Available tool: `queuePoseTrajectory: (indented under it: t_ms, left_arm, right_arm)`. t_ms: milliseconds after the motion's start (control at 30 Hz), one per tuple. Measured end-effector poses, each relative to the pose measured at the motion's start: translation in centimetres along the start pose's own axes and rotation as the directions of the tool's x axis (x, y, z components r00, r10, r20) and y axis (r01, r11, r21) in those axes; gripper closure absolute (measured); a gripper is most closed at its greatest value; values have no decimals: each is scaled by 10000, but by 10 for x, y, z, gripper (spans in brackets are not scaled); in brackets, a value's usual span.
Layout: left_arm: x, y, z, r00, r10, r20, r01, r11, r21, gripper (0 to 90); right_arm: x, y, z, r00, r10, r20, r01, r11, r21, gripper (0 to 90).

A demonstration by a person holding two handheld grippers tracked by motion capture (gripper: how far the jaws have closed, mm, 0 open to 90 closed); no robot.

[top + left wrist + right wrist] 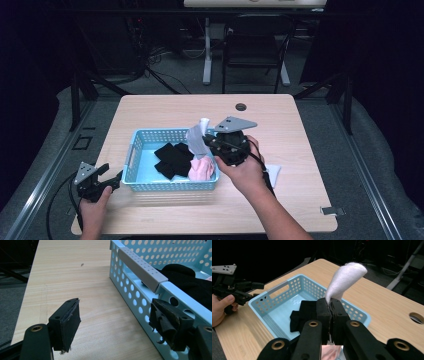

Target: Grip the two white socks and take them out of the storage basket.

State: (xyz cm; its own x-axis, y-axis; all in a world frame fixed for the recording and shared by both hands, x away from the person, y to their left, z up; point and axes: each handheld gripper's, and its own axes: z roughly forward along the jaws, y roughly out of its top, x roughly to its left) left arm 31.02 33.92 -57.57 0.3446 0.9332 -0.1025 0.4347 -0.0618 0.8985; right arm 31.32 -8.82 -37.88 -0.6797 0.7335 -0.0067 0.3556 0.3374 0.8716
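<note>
Sorting socks into the blue basket (131, 165) looks like the job. Right gripper (330, 305) pinches a white sock (345, 277) tight above the basket. Next it should let go. Left gripper (117, 322) gapes beside the basket's wall.

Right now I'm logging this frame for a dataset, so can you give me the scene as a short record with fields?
surface: wooden table
container: light blue perforated basket, upright on the table
in basket: black cloth; pink cloth
right gripper: jaws shut on a white sock, held above the basket
left gripper: jaws open, beside the basket's left end wall, nothing between them
also on table: white item to the right of the person's right hand, partly hidden
</note>
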Motion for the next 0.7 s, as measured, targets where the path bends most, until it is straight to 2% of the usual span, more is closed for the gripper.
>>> queuePoseTrajectory:
  t_ms: [33, 100, 200, 300, 400, 700]
  left_arm:
    - [0, 0, 0, 10000, 0, 0, 0, 10000, 0, 245]
    - [0, 0, 0, 10000, 8, -2, -8, 10000, 49, 245]
    - [0, 0, 0, 10000, 9, -3, -9, 10000, 14, 245]
    - [0, 0, 0, 10000, 9, -4, -9, 10000, 21, 245]
    - [0, 0, 0, 10000, 8, -10, -8, 10000, 10, 245]
    - [-1, 0, 0, 10000, 65, -14, -65, 10000, 64, 245]
  right_arm:
    - [0, 0, 0, 10000, 0, 0, 0, 10000, 0, 872]
    - [-7, -3, -14, 9998, 95, 147, -94, 9999, -58, 872]
    - [-12, -7, -22, 9995, 286, 141, -284, 9995, -125, 872]
    - [-18, -16, -36, 9984, 455, 339, -447, 9987, -240, 872]
    - [-21, -21, -42, 9975, 520, 472, -508, 9984, -262, 873]
    - [-36, -55, -58, 9884, 1221, 899, -1206, 9925, -221, 872]
